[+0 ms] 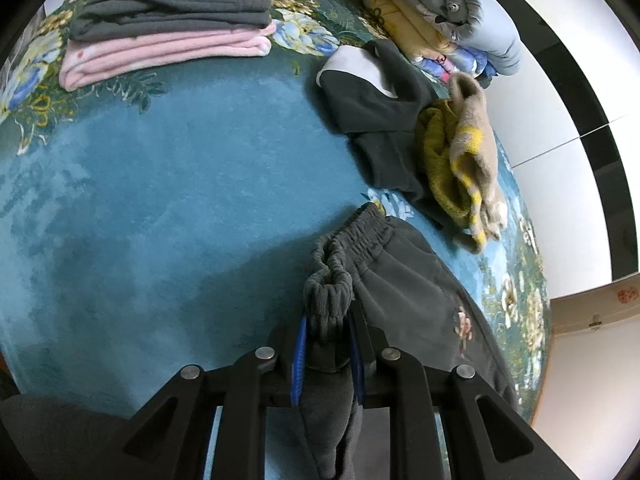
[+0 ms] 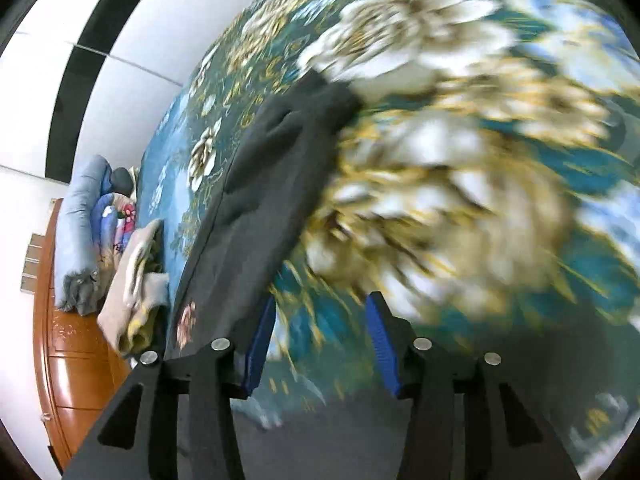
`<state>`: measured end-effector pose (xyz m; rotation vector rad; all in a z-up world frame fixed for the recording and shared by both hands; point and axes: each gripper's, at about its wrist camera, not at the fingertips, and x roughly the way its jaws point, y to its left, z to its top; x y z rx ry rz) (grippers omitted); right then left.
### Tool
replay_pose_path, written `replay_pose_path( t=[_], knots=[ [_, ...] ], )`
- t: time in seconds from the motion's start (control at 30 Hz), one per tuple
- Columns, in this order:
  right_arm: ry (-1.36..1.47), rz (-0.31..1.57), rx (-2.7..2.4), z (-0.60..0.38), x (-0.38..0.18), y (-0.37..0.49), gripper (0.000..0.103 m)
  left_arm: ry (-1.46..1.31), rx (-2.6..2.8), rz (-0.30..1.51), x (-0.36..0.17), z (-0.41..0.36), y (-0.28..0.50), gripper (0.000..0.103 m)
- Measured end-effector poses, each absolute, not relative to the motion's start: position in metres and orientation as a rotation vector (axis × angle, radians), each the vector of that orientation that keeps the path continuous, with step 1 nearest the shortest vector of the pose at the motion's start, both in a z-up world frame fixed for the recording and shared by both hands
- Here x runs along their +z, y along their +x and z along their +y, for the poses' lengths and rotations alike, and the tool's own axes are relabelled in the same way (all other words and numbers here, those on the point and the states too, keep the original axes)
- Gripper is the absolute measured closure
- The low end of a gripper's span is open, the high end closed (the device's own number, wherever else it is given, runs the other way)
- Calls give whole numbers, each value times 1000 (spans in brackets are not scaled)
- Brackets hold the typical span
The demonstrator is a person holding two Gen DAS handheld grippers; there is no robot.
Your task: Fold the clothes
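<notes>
Item: dark grey trousers [image 1: 404,280], elastic-waisted, lying on a bed [image 1: 168,184] with a teal floral cover, toward its near right edge.

Left gripper [image 1: 328,344]: its fingers are clenched on the bunched waistband, a fold of cloth rising between the blue pads and more hanging below them. The hold likely anchors one corner of the waist so that the garment can be drawn flat or doubled over.

Right gripper [image 2: 320,336]: fingers released, nothing between them; only the blurred bedcover shows in the gap. The trousers [image 2: 256,184] run away from just beside its left finger toward the far side of that view, with no pad pressing on them.

Finished stock: a folded stack [image 1: 168,28], grey over pink, at the far left of the bed, well apart from the work.

Pending stock: a dark top [image 1: 380,120] with a pale lining and a beige-and-yellow knit [image 1: 468,168], both loose, at the right edge.

Other: rolled bedding [image 1: 448,16] at the far right, against a wooden headboard [image 2: 72,344].

Judgement: the fold is at an early stage; the free hand probably needs a second hold.
</notes>
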<state>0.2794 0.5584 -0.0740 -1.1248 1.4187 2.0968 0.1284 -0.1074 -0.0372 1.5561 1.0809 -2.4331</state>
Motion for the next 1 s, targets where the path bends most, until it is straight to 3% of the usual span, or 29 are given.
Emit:
replay_pose_path(
  t=[0.33,0.37,0.4,0.43,0.6,0.73,0.83,0.9,1.0],
  knots=[
    [-1131,1424,1933,586,-117,186,49,1554,-2478,1044,-42,-100,120,83],
    [-1133,1416,1935,586,-116,184,57,1558,-2477,1042,-43,-99,119,83],
    [-1134,1409,1937,587,-114,183,84,1561,-2477,1041,-43,-99,119,83],
    [-1136,1401,1939,588,-113,181,97,1562,-2476,1042,-44,-99,118,83],
    [-1073,1272,2030,593,-84,185,97,1580,-2455,1076,-51,-101,116,83],
    [-1167,1220,1947,598,-97,183,97,1600,-2453,1082,-53,-101,114,83],
    [-1168,1247,1946,597,-93,185,91,1603,-2443,1109,-55,-103,114,83],
    [-1136,1291,1950,597,-81,194,68,1602,-2445,1133,-55,-105,115,83],
    [-1090,1363,2033,590,-53,222,67,1610,-2454,1145,-54,-107,115,83]
  ],
)
